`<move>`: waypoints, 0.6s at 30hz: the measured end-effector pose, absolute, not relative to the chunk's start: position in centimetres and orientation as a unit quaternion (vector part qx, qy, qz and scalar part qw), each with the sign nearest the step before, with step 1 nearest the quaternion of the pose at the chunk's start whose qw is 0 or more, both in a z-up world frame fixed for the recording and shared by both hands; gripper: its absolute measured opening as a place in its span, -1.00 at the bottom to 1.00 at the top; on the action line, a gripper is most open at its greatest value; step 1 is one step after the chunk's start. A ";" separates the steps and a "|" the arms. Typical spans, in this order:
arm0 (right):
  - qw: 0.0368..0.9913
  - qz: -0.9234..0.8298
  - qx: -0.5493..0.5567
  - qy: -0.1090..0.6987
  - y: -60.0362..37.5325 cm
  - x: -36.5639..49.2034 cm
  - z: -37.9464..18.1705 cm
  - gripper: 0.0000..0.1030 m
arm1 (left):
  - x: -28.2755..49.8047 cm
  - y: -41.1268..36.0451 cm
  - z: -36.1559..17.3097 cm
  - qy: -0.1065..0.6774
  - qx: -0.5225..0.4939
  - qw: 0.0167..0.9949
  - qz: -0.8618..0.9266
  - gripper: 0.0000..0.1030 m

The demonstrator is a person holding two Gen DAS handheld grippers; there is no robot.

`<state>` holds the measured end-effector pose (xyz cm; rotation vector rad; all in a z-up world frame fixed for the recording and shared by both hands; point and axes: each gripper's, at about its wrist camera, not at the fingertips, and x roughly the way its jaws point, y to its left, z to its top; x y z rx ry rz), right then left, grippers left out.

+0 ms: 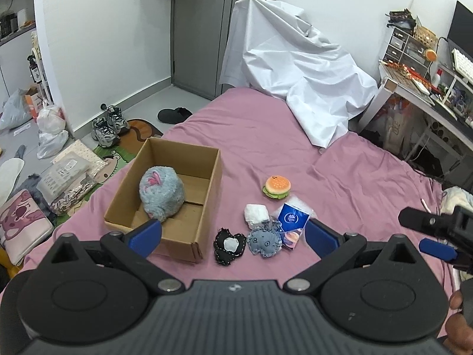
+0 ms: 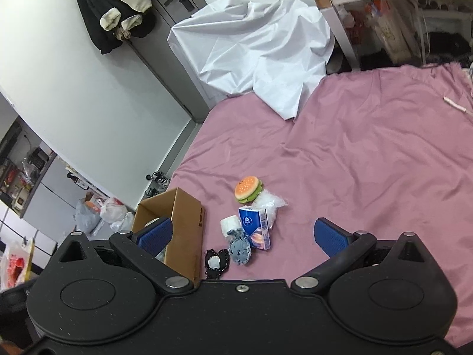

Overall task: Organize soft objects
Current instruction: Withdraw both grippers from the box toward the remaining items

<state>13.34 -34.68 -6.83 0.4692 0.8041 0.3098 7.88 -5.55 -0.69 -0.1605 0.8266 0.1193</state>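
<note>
A cardboard box (image 1: 207, 174) (image 2: 183, 216) sits on the pink bed sheet (image 1: 340, 162) (image 2: 369, 153) with a fluffy grey-blue plush (image 1: 161, 190) inside. To its right lie a burger toy (image 1: 277, 187) (image 2: 247, 189), a white soft roll (image 1: 256, 213) (image 2: 230, 223), a blue tissue pack (image 1: 292, 222) (image 2: 255, 227), a denim patch toy (image 1: 264, 241) (image 2: 240, 248) and a black patch toy (image 1: 230, 245) (image 2: 216, 261). My left gripper (image 1: 233, 238) is open above the small items. My right gripper (image 2: 242, 235) is open too, and part of it shows at the left view's right edge (image 1: 437, 236).
A crumpled white sheet (image 1: 295, 68) (image 2: 254, 50) covers the far end of the bed. Shoes (image 1: 108, 127), bags and packages lie on the floor to the left. A cluttered desk (image 1: 428, 82) stands at the right. A door is behind.
</note>
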 end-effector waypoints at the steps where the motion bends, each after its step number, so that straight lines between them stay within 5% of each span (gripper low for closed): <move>1: 0.881 0.153 0.226 0.386 -34.8 13.4 -6.9 1.00 | 7.9 -5.8 -0.7 0.402 -0.076 0.911 0.057 0.99; 13: 0.867 0.171 0.238 0.403 -35.2 14.8 -9.4 0.99 | 9.2 -7.6 -2.5 0.396 -0.080 0.914 0.047 0.94; 18: 0.854 0.165 0.262 0.418 -35.3 15.9 -11.1 0.83 | 10.3 -8.2 -4.2 0.399 -0.094 0.911 0.047 0.88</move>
